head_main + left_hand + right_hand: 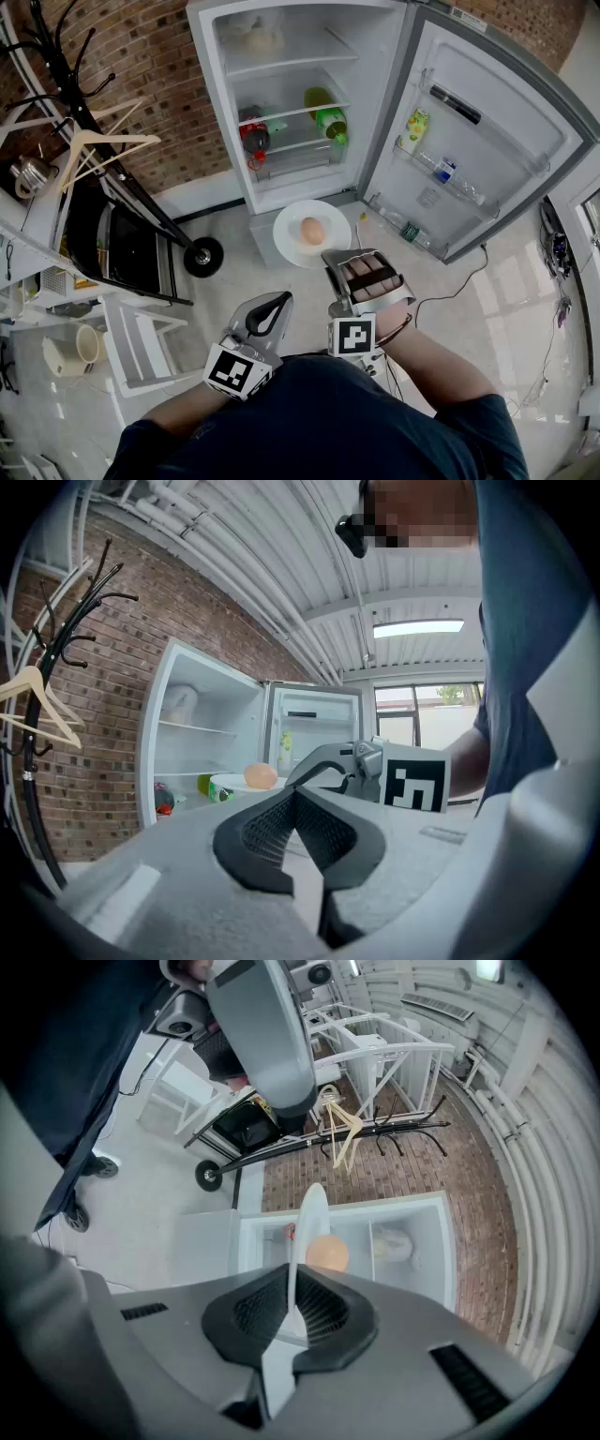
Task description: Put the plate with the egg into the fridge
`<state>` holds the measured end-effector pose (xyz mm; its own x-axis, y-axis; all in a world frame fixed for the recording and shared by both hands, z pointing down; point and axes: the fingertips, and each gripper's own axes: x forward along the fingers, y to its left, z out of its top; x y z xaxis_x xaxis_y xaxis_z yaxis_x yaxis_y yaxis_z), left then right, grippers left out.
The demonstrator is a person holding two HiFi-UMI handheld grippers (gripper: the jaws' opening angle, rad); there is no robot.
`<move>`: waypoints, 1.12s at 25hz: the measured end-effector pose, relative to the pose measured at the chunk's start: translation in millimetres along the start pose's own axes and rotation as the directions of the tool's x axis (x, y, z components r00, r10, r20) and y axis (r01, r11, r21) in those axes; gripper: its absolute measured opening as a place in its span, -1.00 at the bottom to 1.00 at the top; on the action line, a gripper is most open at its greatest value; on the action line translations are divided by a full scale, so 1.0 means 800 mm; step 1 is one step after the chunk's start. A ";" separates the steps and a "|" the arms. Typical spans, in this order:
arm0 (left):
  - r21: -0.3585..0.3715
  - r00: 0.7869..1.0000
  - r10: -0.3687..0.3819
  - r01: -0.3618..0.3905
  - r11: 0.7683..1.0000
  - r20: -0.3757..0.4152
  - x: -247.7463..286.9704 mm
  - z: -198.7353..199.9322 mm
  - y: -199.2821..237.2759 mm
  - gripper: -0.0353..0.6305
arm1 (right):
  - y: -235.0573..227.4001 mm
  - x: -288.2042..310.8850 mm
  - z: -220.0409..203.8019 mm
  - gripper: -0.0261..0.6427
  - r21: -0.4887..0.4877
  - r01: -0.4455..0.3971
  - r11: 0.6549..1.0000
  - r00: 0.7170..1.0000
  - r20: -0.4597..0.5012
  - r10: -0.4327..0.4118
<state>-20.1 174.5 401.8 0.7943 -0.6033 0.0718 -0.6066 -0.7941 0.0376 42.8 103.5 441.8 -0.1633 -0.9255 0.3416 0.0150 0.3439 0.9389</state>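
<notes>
A white plate (298,234) with a brown egg (312,231) on it hangs level in front of the open fridge (281,103). My right gripper (336,257) is shut on the plate's near rim. In the right gripper view the plate (310,1218) runs edge-on between the pads, and the egg (326,1252) sits just beyond them. My left gripper (277,304) hovers lower left of the plate, shut on nothing. The left gripper view shows its closed jaws (298,801), with the plate (225,784), egg (260,776) and right gripper (361,761) ahead of them.
The fridge shelves hold a red-capped bottle (254,138) and a green bottle (331,121). Its door (487,131) swings wide to the right with small items in the racks. A black cart (117,244), a coat rack and hangers (94,150) stand at left. A cable (459,281) crosses the floor.
</notes>
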 end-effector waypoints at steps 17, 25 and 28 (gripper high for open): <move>-0.014 0.999 0.035 -0.035 0.999 -0.006 0.030 -0.003 -0.019 -0.90 | -0.001 0.010 -0.021 -0.85 -0.020 0.019 1.000 0.999 0.045 -0.018; -0.029 0.993 0.116 -0.116 0.993 0.003 0.041 -0.011 -0.024 -0.90 | 0.001 0.016 -0.034 -0.86 -0.031 0.023 0.999 0.994 0.105 -0.019; -0.015 0.992 0.126 -0.126 0.992 0.004 0.047 -0.010 -0.017 -0.90 | 0.001 0.025 -0.037 -0.86 -0.029 0.016 0.999 0.994 0.112 -0.013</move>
<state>17.8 163.4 411.7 0.7114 -0.6991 0.0722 -0.7025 -0.7104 0.0433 68.6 80.8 450.7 -0.2733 -0.9061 0.3228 0.0409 0.3244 0.9451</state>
